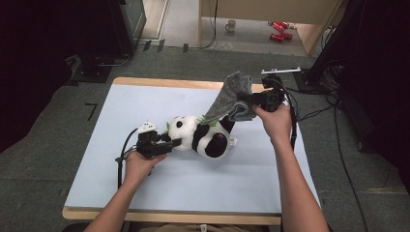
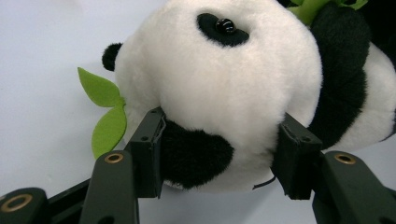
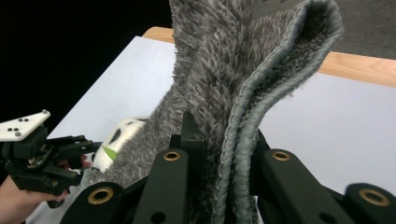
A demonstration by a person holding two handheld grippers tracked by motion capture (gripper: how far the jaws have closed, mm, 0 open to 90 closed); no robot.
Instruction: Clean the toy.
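Lying on its side near the middle of the pale blue table [image 1: 145, 193], the plush panda [image 1: 205, 137] has its head to the left — the left gripper [image 1: 175, 143] has its jaws clamped on either side of that head, pads pressed into the fur. A green felt leaf [image 2: 103, 112] sticks out beside the head. The right gripper [image 1: 245, 100], raised at the far right, is pinched on a grey fluffy towel [image 1: 228, 99] — the cloth trails down onto the panda's body.
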